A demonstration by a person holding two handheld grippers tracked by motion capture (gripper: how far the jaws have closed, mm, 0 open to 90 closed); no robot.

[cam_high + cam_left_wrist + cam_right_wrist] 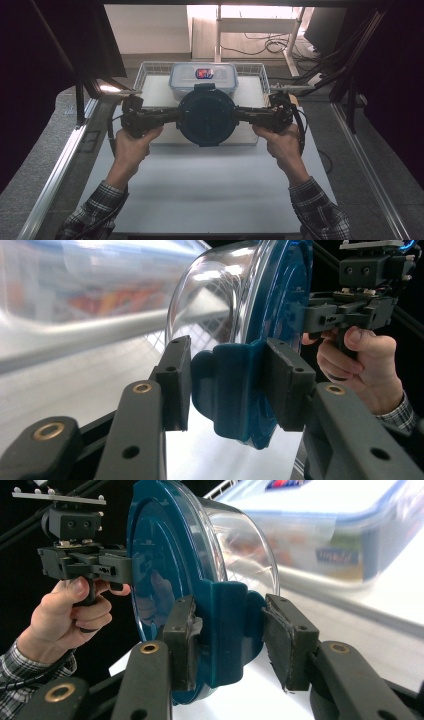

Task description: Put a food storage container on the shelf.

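Note:
A round clear bowl with a dark teal lid [206, 117] hangs above the white table, held from both sides. My left gripper [175, 116] is shut on the latch tab at the lid's left edge. In the left gripper view that teal tab [227, 385] sits clamped between the two black pads. My right gripper [239, 114] is shut on the opposite tab, which the right gripper view shows pinched between its pads [227, 640]. The clear bowl [245, 550] bulges away below the lid. Each gripper view also shows the other hand and its gripper beyond the lid.
Behind the bowl a rectangular clear box with a blue-rimmed lid [202, 75] stands in a white wire basket [260, 75] at the table's far edge. A white board [200, 175] covers the near table. Dark frame rails [75, 135] run along both sides.

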